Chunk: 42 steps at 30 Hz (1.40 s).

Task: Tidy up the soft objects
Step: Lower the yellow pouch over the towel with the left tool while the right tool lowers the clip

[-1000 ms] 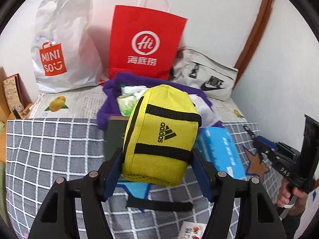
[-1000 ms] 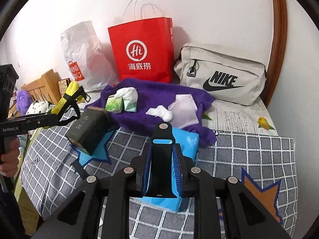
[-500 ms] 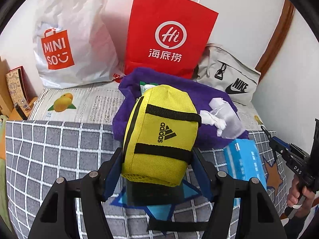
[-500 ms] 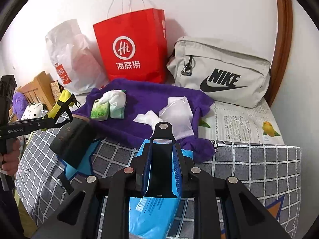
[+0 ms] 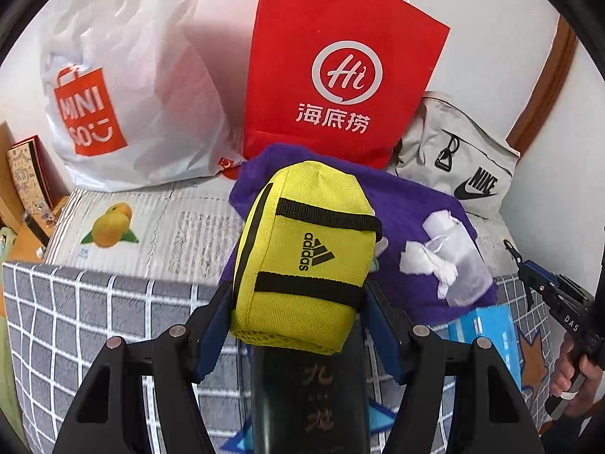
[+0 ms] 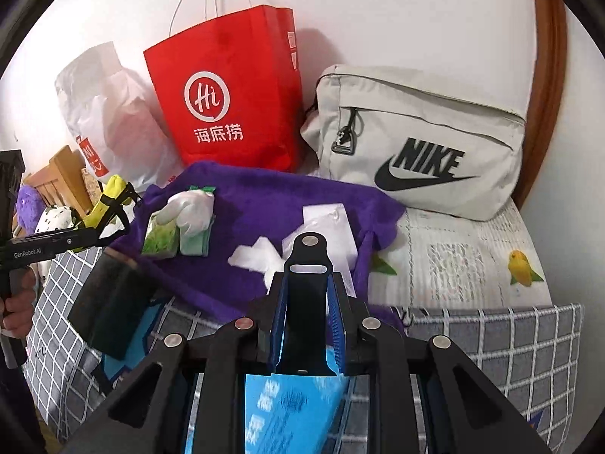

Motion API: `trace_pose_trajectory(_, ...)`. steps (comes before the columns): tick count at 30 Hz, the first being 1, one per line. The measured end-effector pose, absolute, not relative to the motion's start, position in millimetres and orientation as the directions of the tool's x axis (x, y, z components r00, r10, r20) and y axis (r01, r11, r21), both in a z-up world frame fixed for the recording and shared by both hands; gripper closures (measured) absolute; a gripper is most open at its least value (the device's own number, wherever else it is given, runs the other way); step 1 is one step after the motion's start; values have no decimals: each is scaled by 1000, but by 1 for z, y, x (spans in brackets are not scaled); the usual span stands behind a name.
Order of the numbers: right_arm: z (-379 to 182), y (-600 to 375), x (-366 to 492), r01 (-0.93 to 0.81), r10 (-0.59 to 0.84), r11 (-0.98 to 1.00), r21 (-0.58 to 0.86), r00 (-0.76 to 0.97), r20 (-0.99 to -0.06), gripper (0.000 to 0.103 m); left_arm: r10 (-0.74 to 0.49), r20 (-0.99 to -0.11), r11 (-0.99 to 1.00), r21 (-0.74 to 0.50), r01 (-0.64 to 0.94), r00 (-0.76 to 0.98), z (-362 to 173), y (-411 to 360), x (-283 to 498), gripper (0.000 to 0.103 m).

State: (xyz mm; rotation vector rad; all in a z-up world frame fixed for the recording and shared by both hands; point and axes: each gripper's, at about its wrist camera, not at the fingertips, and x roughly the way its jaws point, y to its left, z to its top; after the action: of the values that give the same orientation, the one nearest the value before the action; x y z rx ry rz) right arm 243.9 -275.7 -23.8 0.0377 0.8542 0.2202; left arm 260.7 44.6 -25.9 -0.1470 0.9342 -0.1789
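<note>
Left gripper (image 5: 298, 302): jaws part-way apart and clamped on the sides of a yellow pouch (image 5: 306, 253) (black straps, Adidas mark facing the camera). Pouch is held in the air above the bed (image 5: 94, 333), in front of the purple towel (image 5: 412, 208). A dark box (image 5: 306, 397) with gold characters sits directly under the pouch in the left wrist view; the right wrist view shows it hanging below the left gripper, though how it is attached I cannot tell.

Right gripper (image 6: 306, 302): jaws nearly closed, with a black part between the blue pads; whether it is a separate thing I cannot tell. Below the jaws lies a blue tissue pack (image 6: 287, 408) on the grey checked bedcover (image 6: 510, 348).

On the towel: green tissue packets (image 6: 170, 238), a white crumpled piece on them, and a clear white pouch (image 5: 453, 261) with loose white wads.

Against the wall (left to right): white Miniso bag (image 5: 124, 87), red paper bag (image 5: 340, 72), grey Nike bag (image 6: 423, 140).

A hand (image 5: 574, 367) grips the right tool's handle at the edge of the left wrist view.
</note>
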Motion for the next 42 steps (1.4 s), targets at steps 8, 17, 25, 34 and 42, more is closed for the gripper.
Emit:
trace_pose_trajectory(8,-24,-253,283,-241,256,962,130,623,-739,81,-217,-791,976,-190,108,571,-29,30,296,38)
trace_pose_trajectory(17,-47,-235,323,-280,245,955,93,579,-778,81,-217,-814,976,-182,118,539,-43,20,333,38)
trace_pose_trajectory(25,-70,-233,343,-288,217,955,68,525,-823,81,-203,-845,979,-165,120,495,-59,13,354,37)
trace_pose_trajectory(34,-87,-234,349,-308,223,948,81,461,-859,80,-183,-869,981,-132,141,460,-73,2,357,34)
trace_pose_trajectory(42,-82,-237,344,-317,228,945,81,461,-858,64,-182,-859,981,-121,155,479,-65,0,349,28)
